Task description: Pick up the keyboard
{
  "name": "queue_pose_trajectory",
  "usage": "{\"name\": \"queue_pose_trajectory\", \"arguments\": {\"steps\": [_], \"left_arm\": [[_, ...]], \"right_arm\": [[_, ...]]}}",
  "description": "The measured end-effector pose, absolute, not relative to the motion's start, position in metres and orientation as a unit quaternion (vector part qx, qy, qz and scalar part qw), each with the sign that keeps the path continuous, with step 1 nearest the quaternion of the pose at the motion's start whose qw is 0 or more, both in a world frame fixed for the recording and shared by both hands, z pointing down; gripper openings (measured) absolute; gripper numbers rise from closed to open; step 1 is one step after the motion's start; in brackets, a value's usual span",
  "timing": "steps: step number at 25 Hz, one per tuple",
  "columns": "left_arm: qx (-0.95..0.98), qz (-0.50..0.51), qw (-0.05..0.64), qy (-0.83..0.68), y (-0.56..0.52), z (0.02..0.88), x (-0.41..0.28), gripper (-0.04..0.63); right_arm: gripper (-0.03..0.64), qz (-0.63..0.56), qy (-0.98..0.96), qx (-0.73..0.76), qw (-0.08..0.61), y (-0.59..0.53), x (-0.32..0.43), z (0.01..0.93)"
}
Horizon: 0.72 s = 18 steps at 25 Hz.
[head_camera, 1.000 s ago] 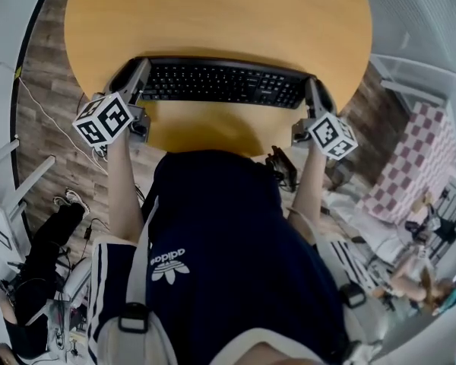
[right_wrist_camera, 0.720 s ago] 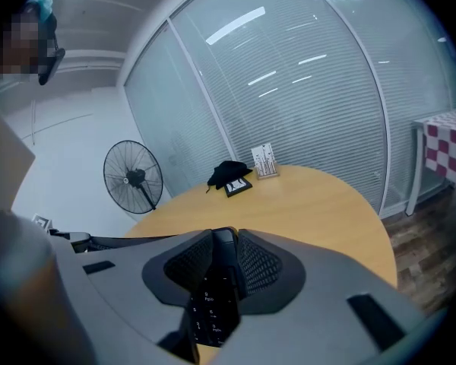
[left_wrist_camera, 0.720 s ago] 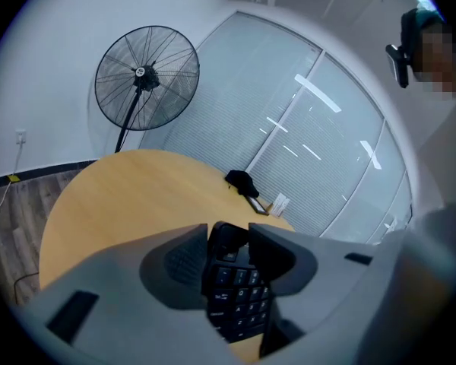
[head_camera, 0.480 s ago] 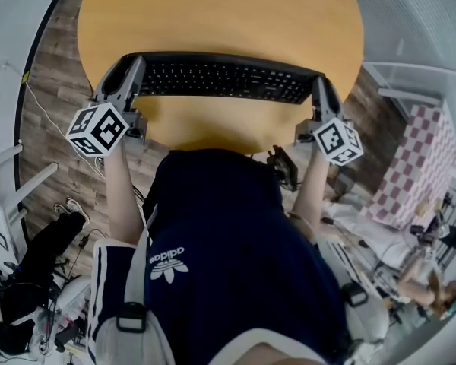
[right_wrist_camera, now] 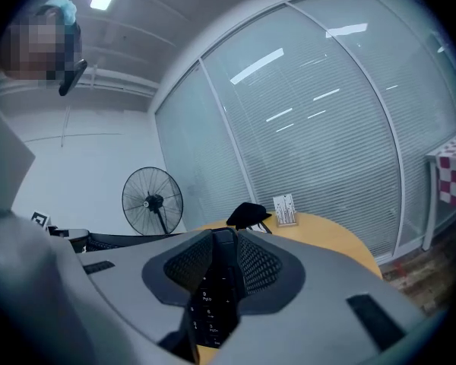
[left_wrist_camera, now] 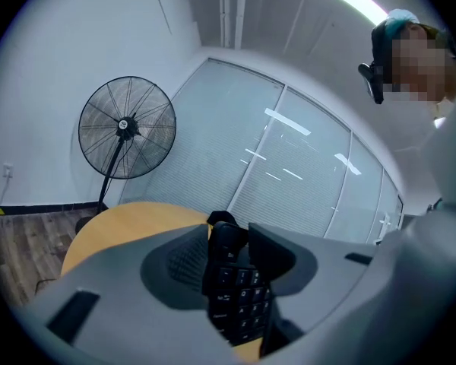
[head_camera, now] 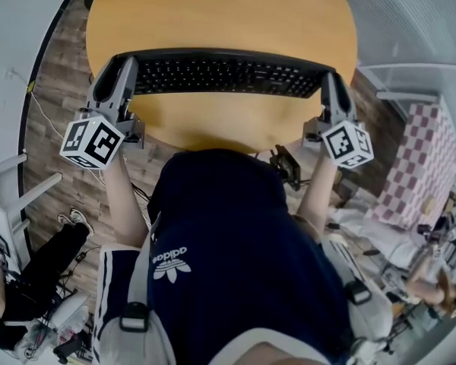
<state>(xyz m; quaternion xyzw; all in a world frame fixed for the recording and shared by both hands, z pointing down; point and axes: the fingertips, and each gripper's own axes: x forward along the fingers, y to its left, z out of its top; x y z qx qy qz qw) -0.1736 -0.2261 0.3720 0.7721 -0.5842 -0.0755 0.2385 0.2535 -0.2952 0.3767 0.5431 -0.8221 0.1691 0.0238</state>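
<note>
Keyboard position: I hold the black keyboard (head_camera: 224, 76) over the near half of the round wooden table (head_camera: 213, 14), and it looks clear of the tabletop.
Keyboard axis: its long axis runs side to side, roughly along the table's near edge. The keys face up and one long edge faces my body.
Left gripper (head_camera: 118, 73): its jaws are clamped on the keyboard's left short end, beyond the table's left rim. In the left gripper view the key rows run away from between the pads.
Right gripper (head_camera: 333, 90): its jaws are clamped on the right short end, just at the table's right rim.
Surface: the tabletop is plain and light orange-brown, and bare under the keyboard.
Room: dark wood plank floor (head_camera: 57, 105) lies left of the table. A glass partition with blinds (left_wrist_camera: 289, 166) stands behind it, next to a white wall.
Around: a pedestal fan (left_wrist_camera: 127, 128) stands on the floor beyond the table. A small card stand (right_wrist_camera: 285, 210) sits on the table's far edge, beside a dark object (right_wrist_camera: 249, 214) I cannot identify. A checkered cloth (head_camera: 414, 166) lies to the table's right.
In the way: my torso in a navy shirt (head_camera: 228, 257) presses close to the table's near edge.
</note>
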Motion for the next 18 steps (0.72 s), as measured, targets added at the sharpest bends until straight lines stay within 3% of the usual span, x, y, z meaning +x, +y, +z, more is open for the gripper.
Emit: {"name": "queue_pose_trajectory", "arguments": {"steps": [18], "left_arm": [[0.790,-0.137,0.149,-0.579,-0.190,0.282,-0.205,0.152]], "right_arm": [[0.092,0.092,-0.829,0.552,-0.021,-0.251,0.225,0.280]]}}
